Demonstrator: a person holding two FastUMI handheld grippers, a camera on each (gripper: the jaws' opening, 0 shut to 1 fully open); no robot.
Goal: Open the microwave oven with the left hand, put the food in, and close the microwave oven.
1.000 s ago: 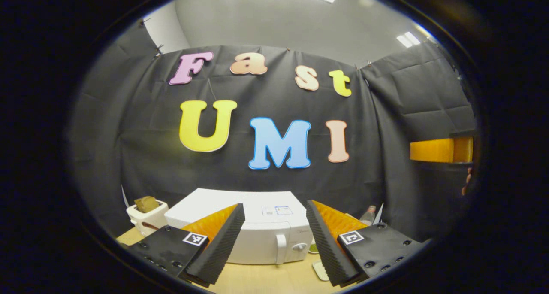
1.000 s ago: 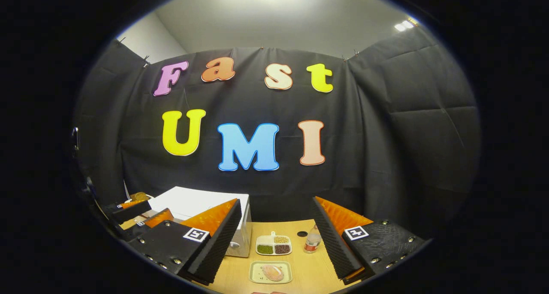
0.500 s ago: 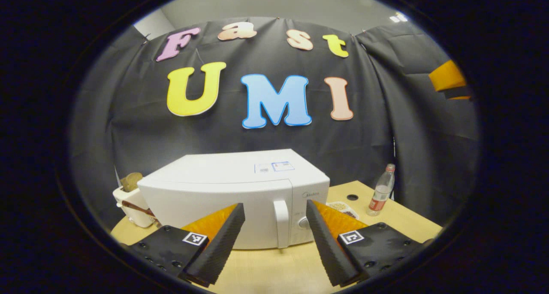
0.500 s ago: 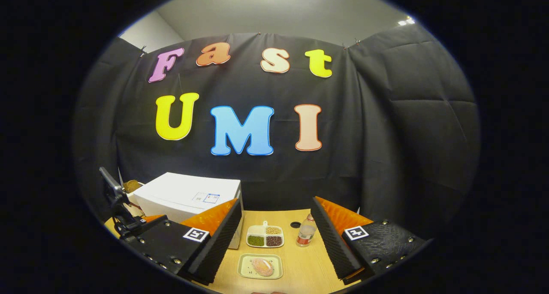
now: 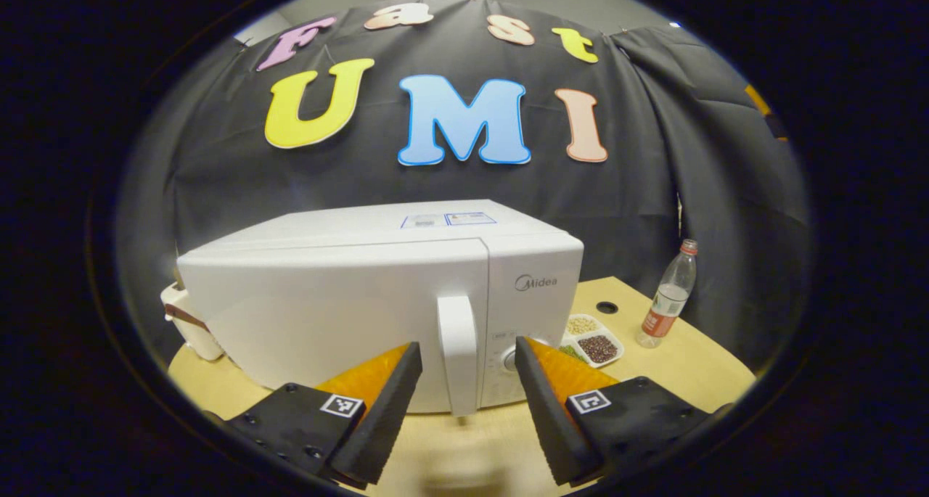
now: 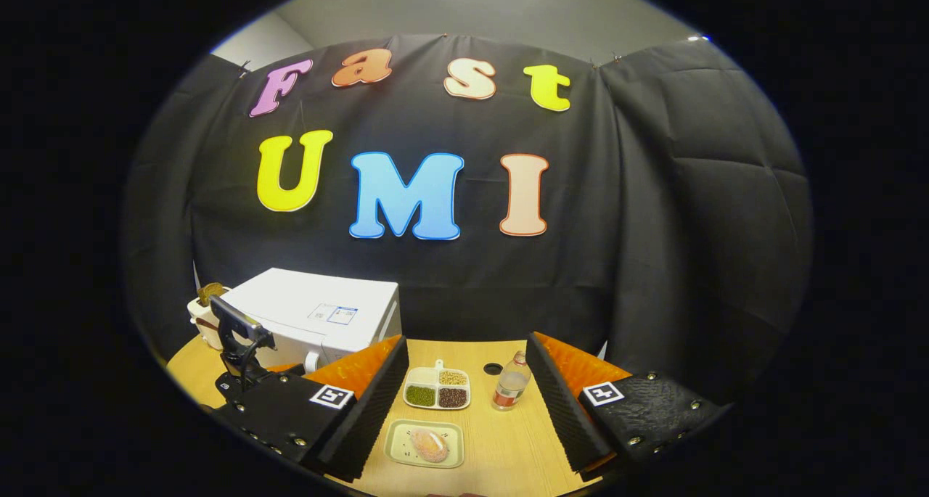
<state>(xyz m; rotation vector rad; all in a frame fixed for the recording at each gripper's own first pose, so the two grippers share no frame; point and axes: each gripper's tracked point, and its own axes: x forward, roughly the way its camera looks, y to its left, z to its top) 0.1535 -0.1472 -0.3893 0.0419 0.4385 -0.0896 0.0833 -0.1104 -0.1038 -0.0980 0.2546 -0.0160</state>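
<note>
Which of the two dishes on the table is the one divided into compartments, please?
The farther dish, beside the bottle, holds green, dark and pale grains in separate compartments. The nearer tray is undivided and carries one pinkish food item.

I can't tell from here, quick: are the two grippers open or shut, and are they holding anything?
Left gripper: jaws open, holding nothing, microwave handle between them.
Right gripper: jaws open, holding nothing, above the food tray.

Smooth white microwave (image 5: pixel 334 301) casing, likely glossy plastic, pale wood-look table (image 6: pixel 501 439), clear plastic bottle (image 5: pixel 666 294), ribbed matt foam pads (image 5: pixel 381 417), matt black cloth wall (image 6: pixel 653 214)
</note>
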